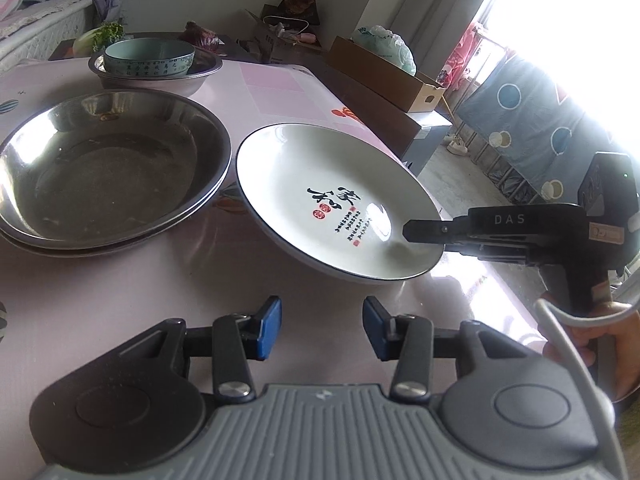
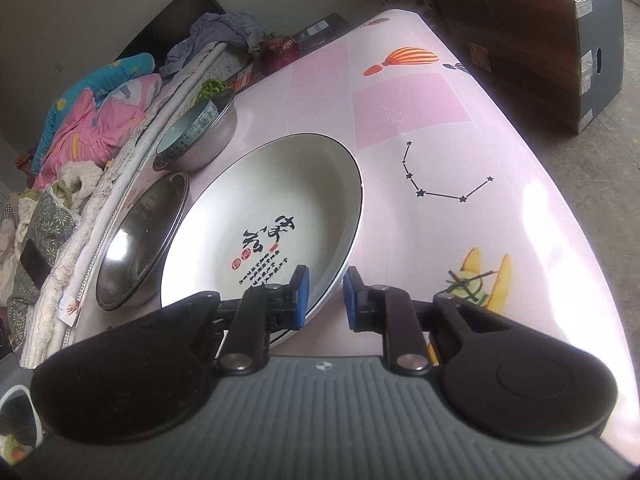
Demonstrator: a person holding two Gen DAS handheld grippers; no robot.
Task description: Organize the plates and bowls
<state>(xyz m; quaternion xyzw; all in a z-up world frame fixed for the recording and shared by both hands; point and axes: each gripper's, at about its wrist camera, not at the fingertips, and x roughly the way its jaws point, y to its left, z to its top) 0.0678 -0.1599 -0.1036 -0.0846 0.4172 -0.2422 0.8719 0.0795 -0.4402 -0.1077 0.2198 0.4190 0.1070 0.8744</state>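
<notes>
L gripper (image 1: 322,328) hovered empty, blue pads (image 1: 269,327) set apart w/ nothing between them, pointing down and fwd. R gripper (image 2: 325,298) was clamped on the rim of the white plate (image 2: 264,216), one pad (image 2: 300,298) inside the rim, the other outside. A hand (image 1: 600,348) gripped the R tool's handle, cable looping over it.

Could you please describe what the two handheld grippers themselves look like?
Both the left gripper and right gripper have black linkage arms, silver pivot screws, blue pads and a ribbed grey body. From the side, the right one shows white "DAS" lettering and a pale cable.
</notes>
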